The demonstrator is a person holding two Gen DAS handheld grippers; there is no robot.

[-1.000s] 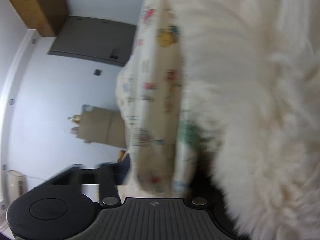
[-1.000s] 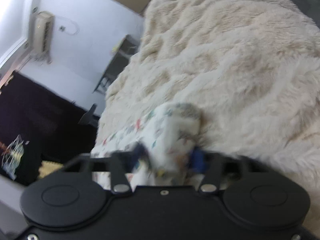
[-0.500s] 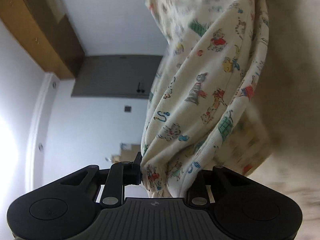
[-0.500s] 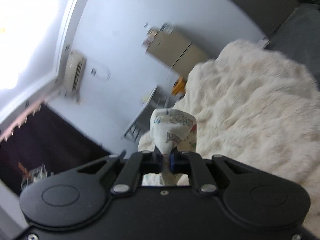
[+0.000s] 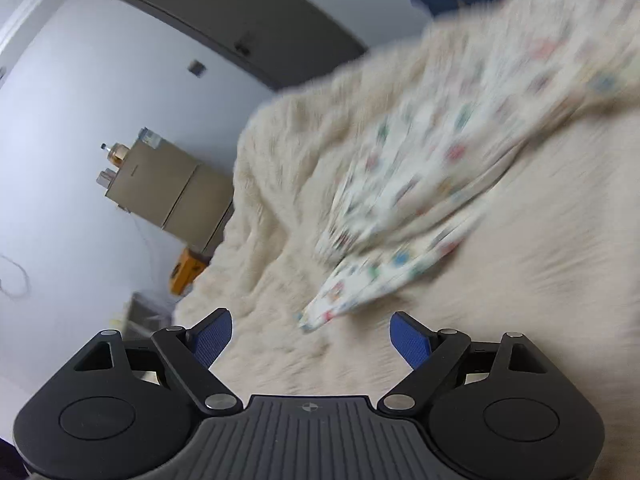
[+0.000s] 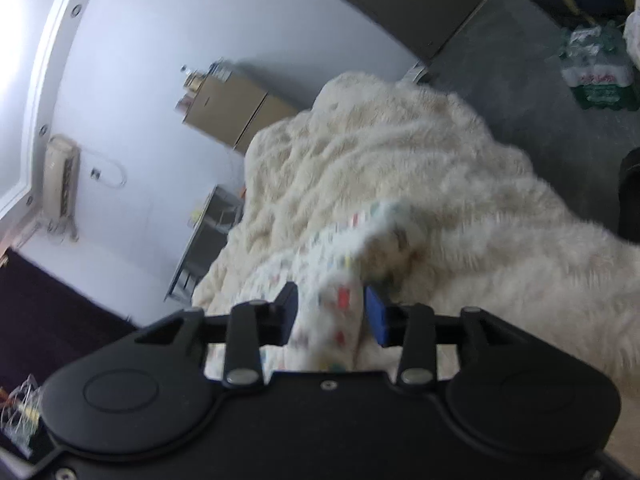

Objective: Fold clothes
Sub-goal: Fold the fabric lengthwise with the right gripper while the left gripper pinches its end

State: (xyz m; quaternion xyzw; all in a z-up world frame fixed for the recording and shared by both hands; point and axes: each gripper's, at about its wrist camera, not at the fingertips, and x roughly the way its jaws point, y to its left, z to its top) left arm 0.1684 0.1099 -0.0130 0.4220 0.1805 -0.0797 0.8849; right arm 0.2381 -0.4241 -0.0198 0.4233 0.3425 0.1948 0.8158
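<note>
So nearest in the left wrist view, the left gripper (image 5: 310, 336) has its blue pads spread wide, its jaws are opening, and nothing sits between them. My guess is that's a let-go pose: the printed garment (image 5: 420, 200) lies just past the fingertips on the fluffy cream blanket (image 5: 280, 184), its nearest corner pointing back toward the gap but apart from both pads. It's blurry, so I can't tell how neatly it's laid out, only that it stretches from that near corner off to the far right.

Over in the right wrist view, the right gripper (image 6: 332, 312) is at a middling width with its jaws opening too, and a bunched bit of the printed garment (image 6: 340, 308) is between the pads. Whether the pads are pressing on it or it's already loose, I'd lean loose, since there's a sliver of gap on the right side. Makes sense if both ends get dropped onto the blanket to lay the piece flat for folding.

Further back on the left there's a tan cabinet (image 5: 168, 192) against the pale wall (image 5: 80, 100), with a grey door (image 5: 240, 20) beyond.
</note>
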